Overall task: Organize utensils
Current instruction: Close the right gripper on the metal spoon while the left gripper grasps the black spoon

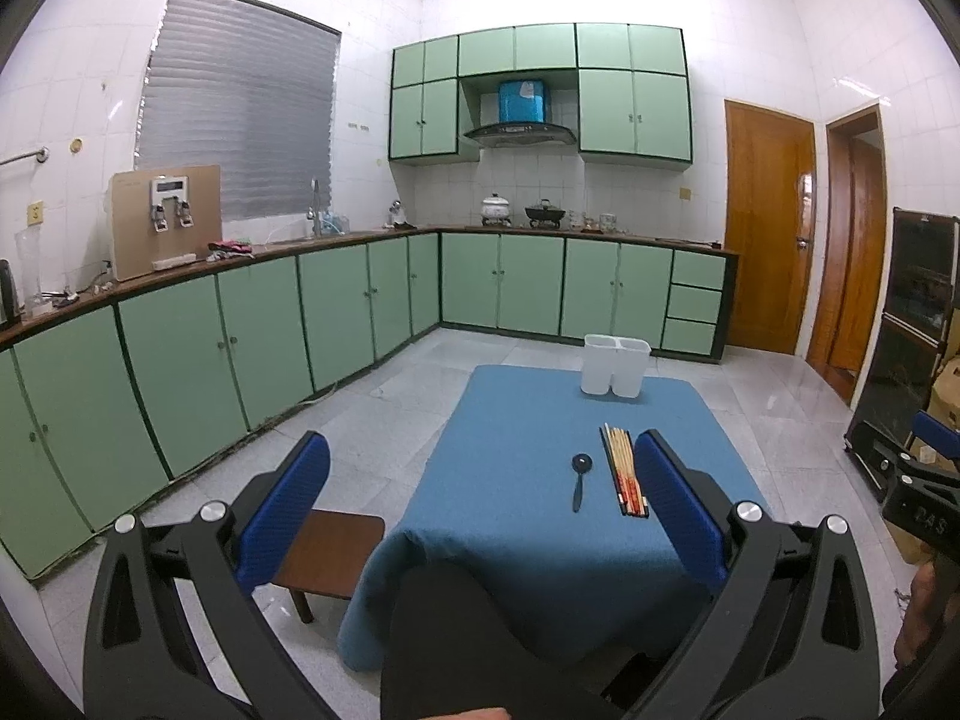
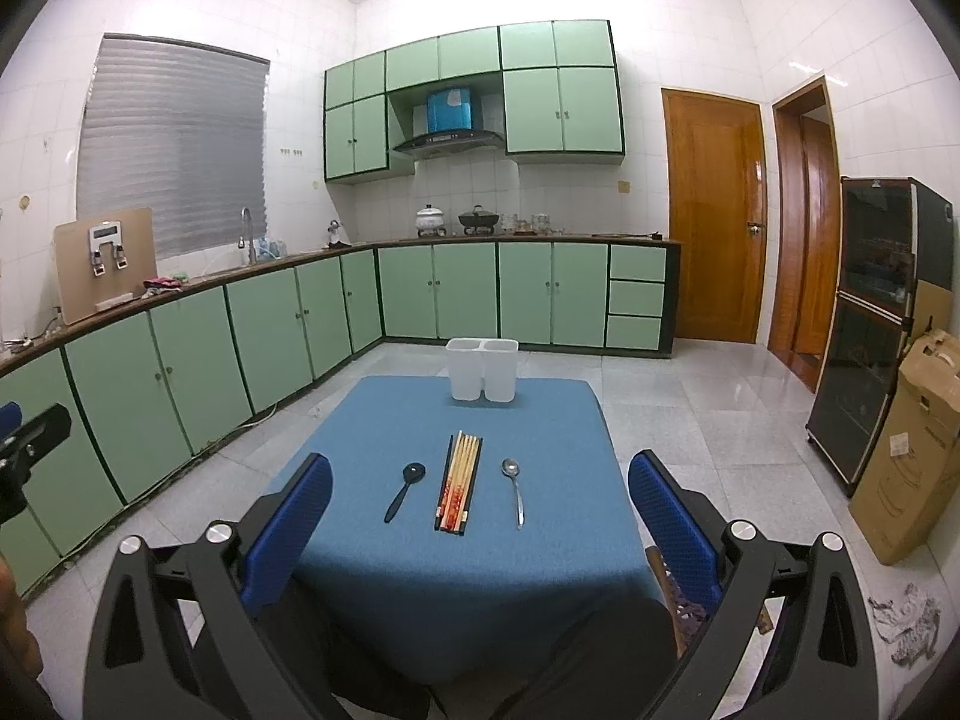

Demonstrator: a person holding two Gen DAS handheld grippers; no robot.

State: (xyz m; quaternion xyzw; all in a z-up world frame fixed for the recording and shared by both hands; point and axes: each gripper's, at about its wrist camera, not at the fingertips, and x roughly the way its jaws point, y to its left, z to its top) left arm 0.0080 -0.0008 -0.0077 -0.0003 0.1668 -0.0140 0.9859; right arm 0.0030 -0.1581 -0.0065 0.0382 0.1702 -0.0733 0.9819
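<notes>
Both tools hang wide apart and empty, short of the blue-clothed tabletop. The bundle of wooden chopsticks is the landmark, its long axis running straight away toward the white two-compartment plastic holder beyond it. Left of it lies the black plastic spoon, nearer the left tool; right of it the steel spoon, likelier the right tool's pick.

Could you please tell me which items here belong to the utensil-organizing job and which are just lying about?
For the job:
black spoon
chopsticks
metal spoon
white two-compartment holder

Just about:
cardboard box
pots on the counter
rag on the floor
</notes>
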